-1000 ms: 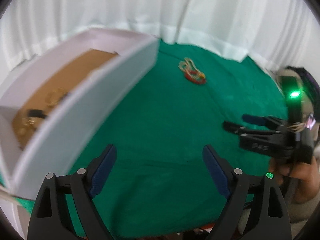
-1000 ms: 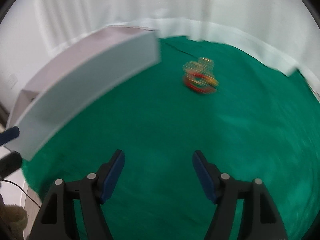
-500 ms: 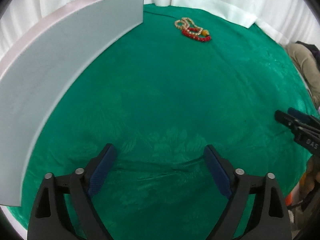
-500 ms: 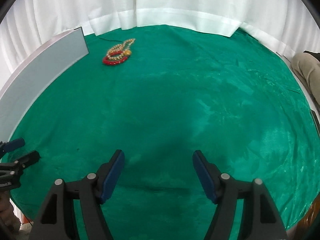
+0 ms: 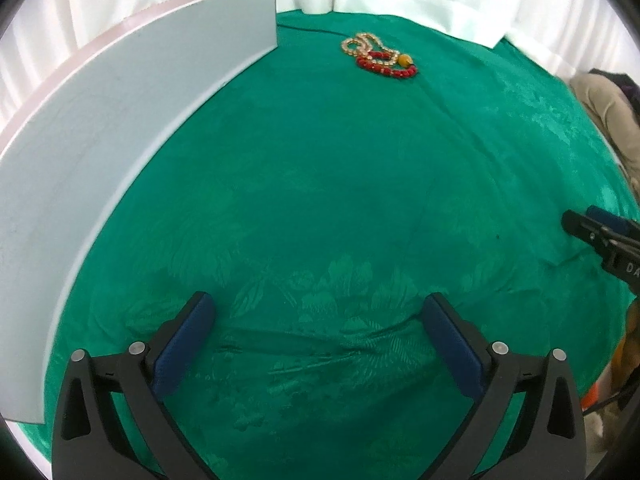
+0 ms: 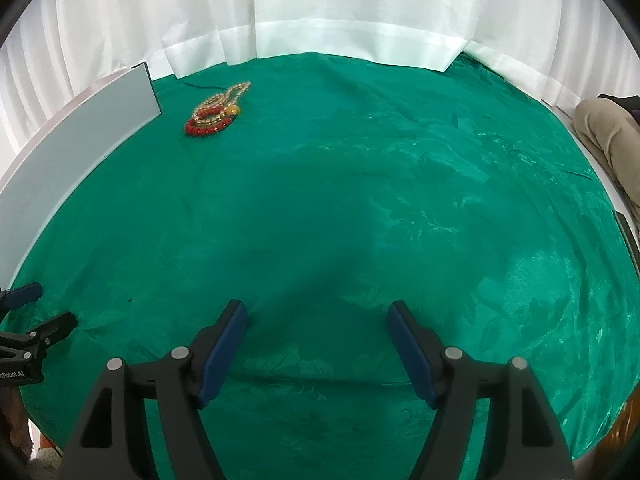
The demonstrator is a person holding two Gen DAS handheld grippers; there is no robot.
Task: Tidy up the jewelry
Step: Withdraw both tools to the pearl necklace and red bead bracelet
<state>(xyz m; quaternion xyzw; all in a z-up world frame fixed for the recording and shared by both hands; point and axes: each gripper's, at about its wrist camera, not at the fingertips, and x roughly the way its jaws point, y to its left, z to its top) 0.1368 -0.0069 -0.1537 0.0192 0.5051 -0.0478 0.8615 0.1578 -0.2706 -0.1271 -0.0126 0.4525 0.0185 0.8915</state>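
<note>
While both claws gape wide (empty), left claw (image 5: 318, 314), right claw (image 6: 316, 314), beaded jewelry (image 5: 380, 58) far.

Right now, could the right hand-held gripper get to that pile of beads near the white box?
Probably yes. The right hand-held gripper is open and empty, and only bare green cloth lies between it and the beads. The white box stands beside them, not in the way.

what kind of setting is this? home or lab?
Likely a staged data-collection tabletop, not a lived-in home: green cloth over the table, white curtains as backdrop, and only a bead pile and white box laid out.
</note>
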